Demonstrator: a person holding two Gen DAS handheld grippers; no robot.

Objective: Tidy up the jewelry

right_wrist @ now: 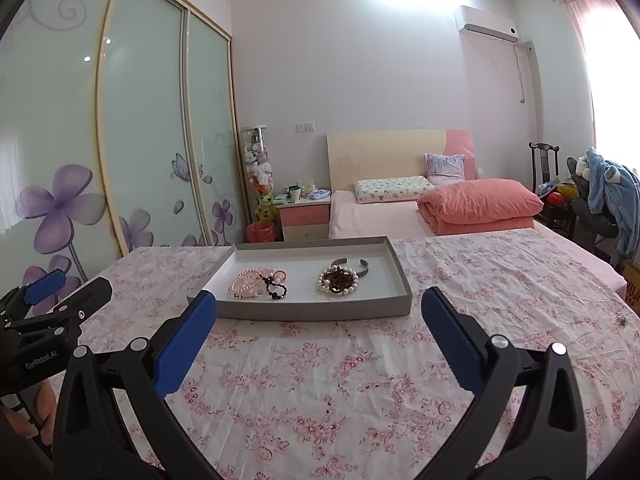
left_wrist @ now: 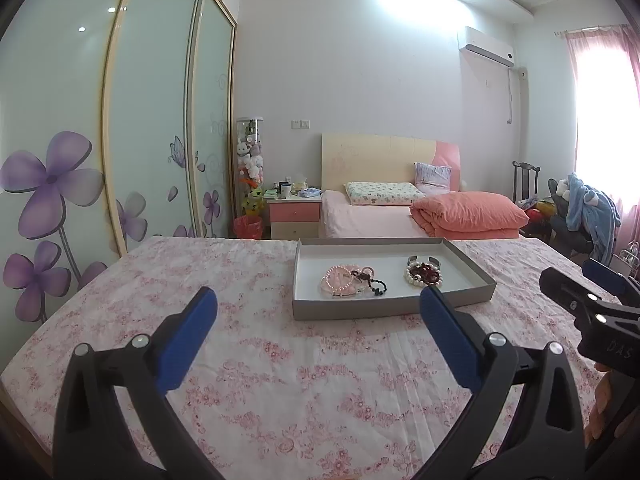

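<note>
A grey shallow tray [left_wrist: 394, 304] [right_wrist: 312, 310] sits on the floral cloth. Inside it on the left lie pink bead bracelets [left_wrist: 338, 280] [right_wrist: 250, 282] with a dark bead string [left_wrist: 374, 284] [right_wrist: 276, 290]. On the right lie a white pearl bracelet with dark red beads [left_wrist: 425, 275] [right_wrist: 339, 280] and a metal cuff [left_wrist: 424, 260] [right_wrist: 352, 263]. My left gripper [left_wrist: 318, 304] is open and empty, short of the tray. My right gripper [right_wrist: 320, 308] is open and empty, just before the tray's near wall. Each gripper shows at the other view's edge.
The floral cloth [left_wrist: 280, 380] covers a wide flat surface. A small dark object [right_wrist: 622, 320] lies on it at the far right. Behind stand a bed with an orange quilt [left_wrist: 468, 210], a nightstand [left_wrist: 294, 212] and wardrobe doors [left_wrist: 152, 120].
</note>
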